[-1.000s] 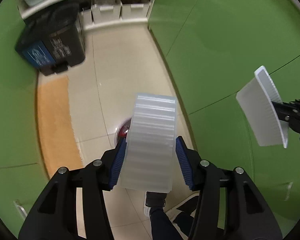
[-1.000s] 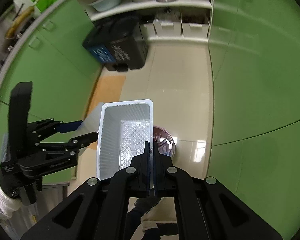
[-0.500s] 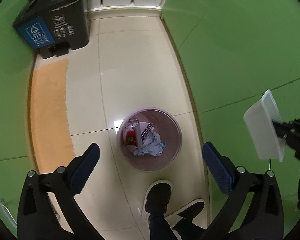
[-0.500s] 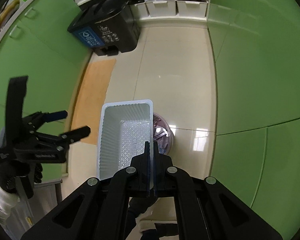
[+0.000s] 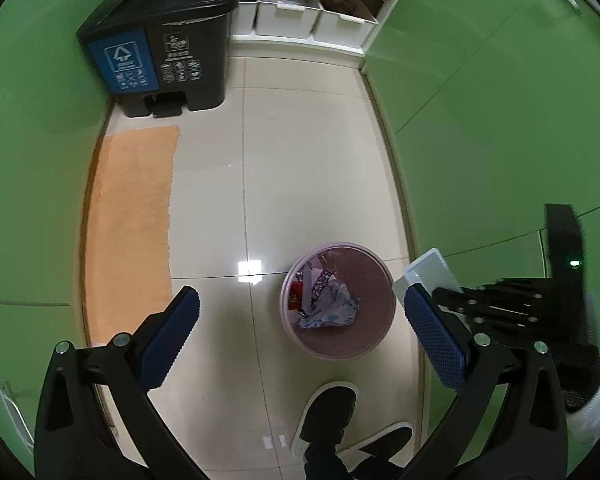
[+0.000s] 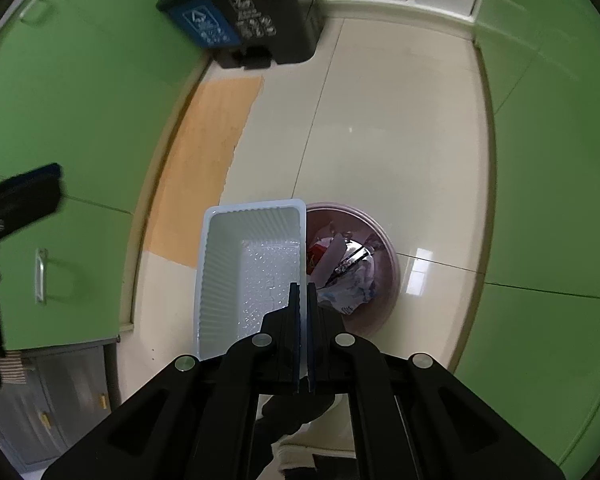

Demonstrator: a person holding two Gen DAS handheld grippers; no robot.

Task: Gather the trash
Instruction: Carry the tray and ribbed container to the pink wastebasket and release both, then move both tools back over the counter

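A round pink waste bin stands on the tiled floor with crumpled wrappers inside; it also shows in the right wrist view. My left gripper is open and empty, held high above the floor just left of the bin. My right gripper is shut on the rim of a clear ribbed plastic tray, held above the bin's left side. The tray's end shows at the right of the left wrist view.
A black and blue pedal bin stands at the far end by white storage boxes. An orange mat lies along the left. Green cabinets line both sides. My shoes are just below the pink bin.
My left gripper opened and let go of the clear ribbed container, which is now gone from its jaws. Both grippers moved lower and closer to the pink bin.
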